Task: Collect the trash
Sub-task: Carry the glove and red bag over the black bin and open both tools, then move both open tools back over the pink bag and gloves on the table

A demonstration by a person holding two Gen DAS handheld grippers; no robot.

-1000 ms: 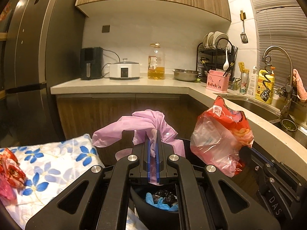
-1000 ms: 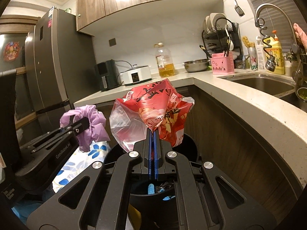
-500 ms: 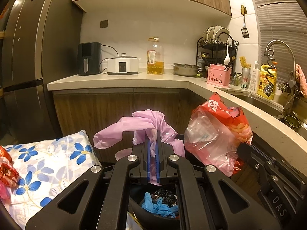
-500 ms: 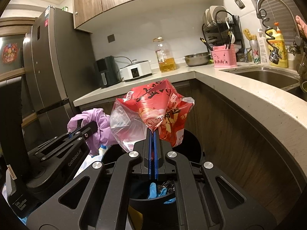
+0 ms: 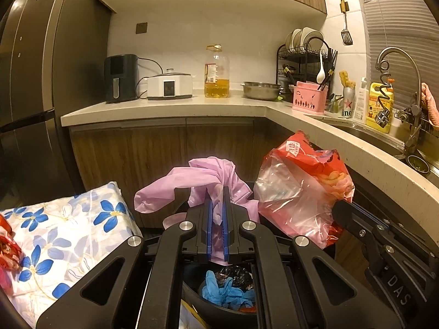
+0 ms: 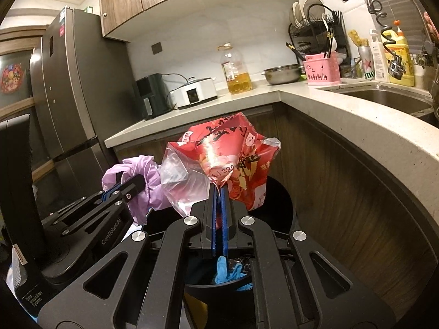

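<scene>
My left gripper (image 5: 216,197) is shut on a crumpled pink plastic glove (image 5: 203,181) and holds it above a black trash bin (image 5: 219,305). The bin holds blue gloves (image 5: 222,292) and dark wrappers. My right gripper (image 6: 218,192) is shut on a red and clear snack bag (image 6: 219,161), also above the bin (image 6: 282,200). In the left wrist view the snack bag (image 5: 299,189) hangs right of the glove, touching it. In the right wrist view the left gripper (image 6: 129,189) and glove (image 6: 142,170) are at the left.
A floral cloth (image 5: 60,235) with a red wrapper (image 5: 6,249) lies at the left. The curved counter (image 6: 356,120) with sink (image 6: 384,98) runs at the right, wooden cabinets (image 5: 164,150) behind, a fridge (image 6: 71,96) at the left.
Both grippers have come lower and closer over the bin, still holding the glove and the snack bag. More of the bin's contents shows below.
</scene>
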